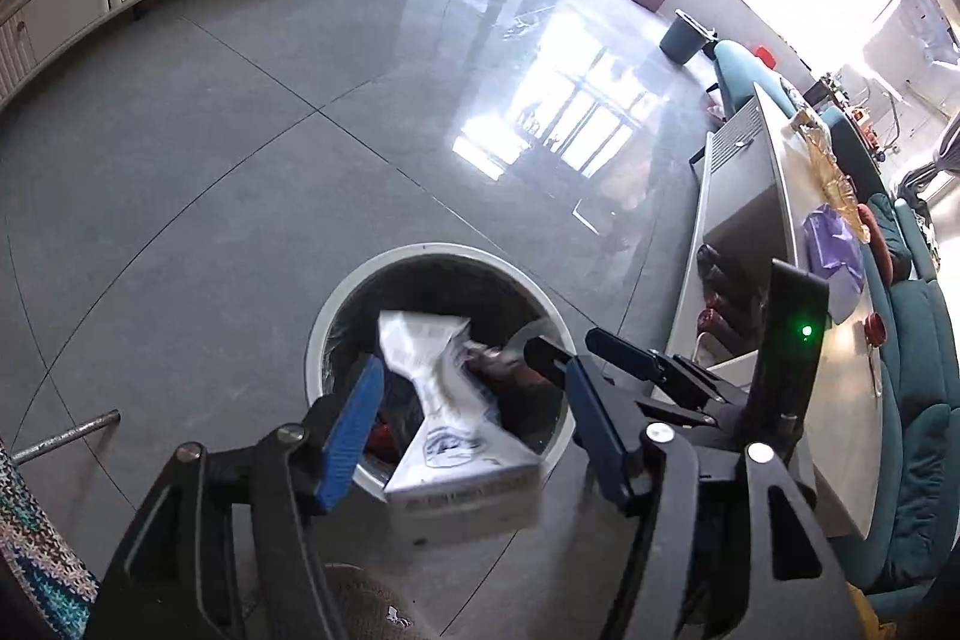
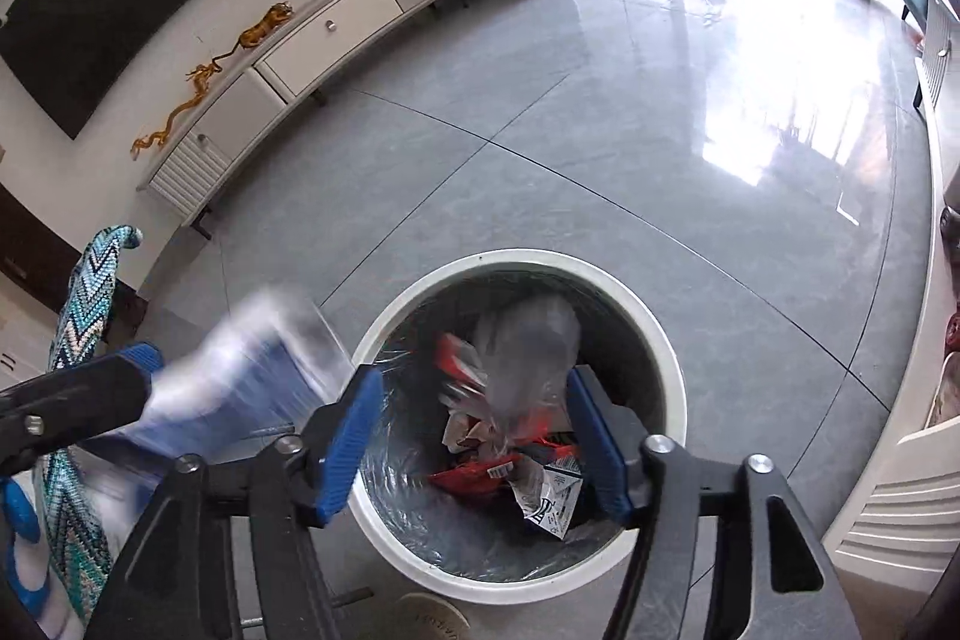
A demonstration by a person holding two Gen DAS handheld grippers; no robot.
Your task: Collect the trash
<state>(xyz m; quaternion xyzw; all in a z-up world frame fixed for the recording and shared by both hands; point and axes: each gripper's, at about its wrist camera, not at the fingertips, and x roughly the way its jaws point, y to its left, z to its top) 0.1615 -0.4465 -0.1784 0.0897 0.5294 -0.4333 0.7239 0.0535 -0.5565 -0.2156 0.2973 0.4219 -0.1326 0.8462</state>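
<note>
The left gripper (image 1: 474, 412) hangs with jaws apart over the bin (image 1: 336, 316), a white carton (image 1: 456, 436) loose between them. The right gripper (image 2: 477, 427), also spread, frames wrappers (image 2: 510, 460) inside the bin.

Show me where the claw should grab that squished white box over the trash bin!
Grab the white carton at its squashed middle. It narrows there like a bow tie, and both ends flare wider. Come down from above with one finger on each side of that waist. The left claw is lined up that way now, open, over the bin.
</note>
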